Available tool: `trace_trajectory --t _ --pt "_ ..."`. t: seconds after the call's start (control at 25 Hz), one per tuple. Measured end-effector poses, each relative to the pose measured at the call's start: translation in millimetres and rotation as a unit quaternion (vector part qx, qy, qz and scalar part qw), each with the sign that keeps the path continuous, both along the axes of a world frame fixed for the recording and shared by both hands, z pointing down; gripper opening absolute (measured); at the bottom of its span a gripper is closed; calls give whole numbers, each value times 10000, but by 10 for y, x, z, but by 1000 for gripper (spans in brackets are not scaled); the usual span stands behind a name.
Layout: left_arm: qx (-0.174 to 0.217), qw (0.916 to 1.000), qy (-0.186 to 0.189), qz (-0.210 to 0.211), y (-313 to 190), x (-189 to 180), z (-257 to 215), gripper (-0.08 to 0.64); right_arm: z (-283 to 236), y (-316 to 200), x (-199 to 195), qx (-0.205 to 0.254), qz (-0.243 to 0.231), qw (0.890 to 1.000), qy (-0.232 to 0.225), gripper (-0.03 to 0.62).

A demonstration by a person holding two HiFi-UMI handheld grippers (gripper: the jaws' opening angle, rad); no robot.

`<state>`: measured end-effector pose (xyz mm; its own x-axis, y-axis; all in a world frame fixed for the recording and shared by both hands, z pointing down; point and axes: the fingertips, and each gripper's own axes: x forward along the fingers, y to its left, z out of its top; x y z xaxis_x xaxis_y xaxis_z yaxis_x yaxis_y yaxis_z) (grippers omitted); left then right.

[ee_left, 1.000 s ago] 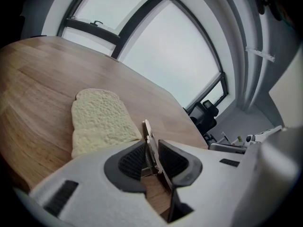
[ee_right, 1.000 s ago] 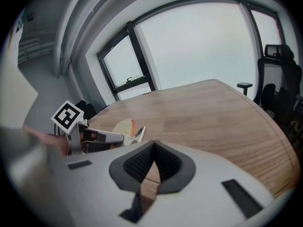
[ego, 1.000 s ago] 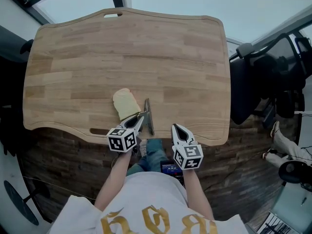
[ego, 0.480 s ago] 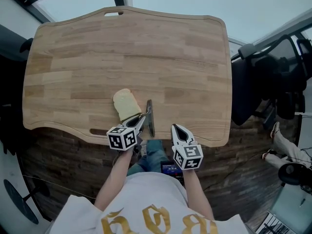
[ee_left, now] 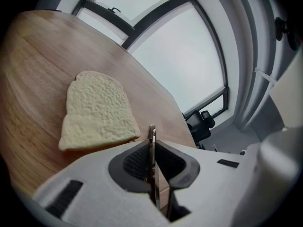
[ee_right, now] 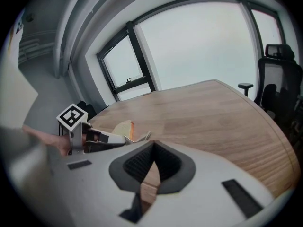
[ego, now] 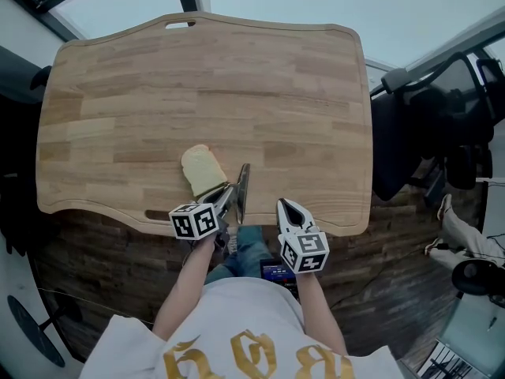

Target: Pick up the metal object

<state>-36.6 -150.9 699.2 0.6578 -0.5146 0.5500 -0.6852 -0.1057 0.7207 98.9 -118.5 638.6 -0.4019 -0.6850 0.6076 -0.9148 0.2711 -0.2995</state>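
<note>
My left claw [ee_left: 152, 148] is matt pale plastic with dark ribbed pads [ee_left: 136, 162], the thin metal object [ee_left: 151, 132] gleams smooth, the bread slice [ee_left: 97, 110] looks rough and porous, and the table [ego: 237, 77] is smooth, matt, grained wood.

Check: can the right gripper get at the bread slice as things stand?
Probably not directly: the left gripper, shut on the metal blade, sits between the right gripper and the bread slice.

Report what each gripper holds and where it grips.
Left gripper: the metal object, pinched across its flat faces, roughly mid-length. Right gripper: nothing, jaws shut.
</note>
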Motion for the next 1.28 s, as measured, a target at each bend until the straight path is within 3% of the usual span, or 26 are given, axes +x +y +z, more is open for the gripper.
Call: trace_trajectory --t 0.52,1.28 --pt "-79 9989 410 -190 -3 25 -114 43 -182 -37 26 204 10 9998 19 11" --pt "563 9942 898 -193 13 -30 -825 41 -646 -24 -47 773 -2 9970 84 11"
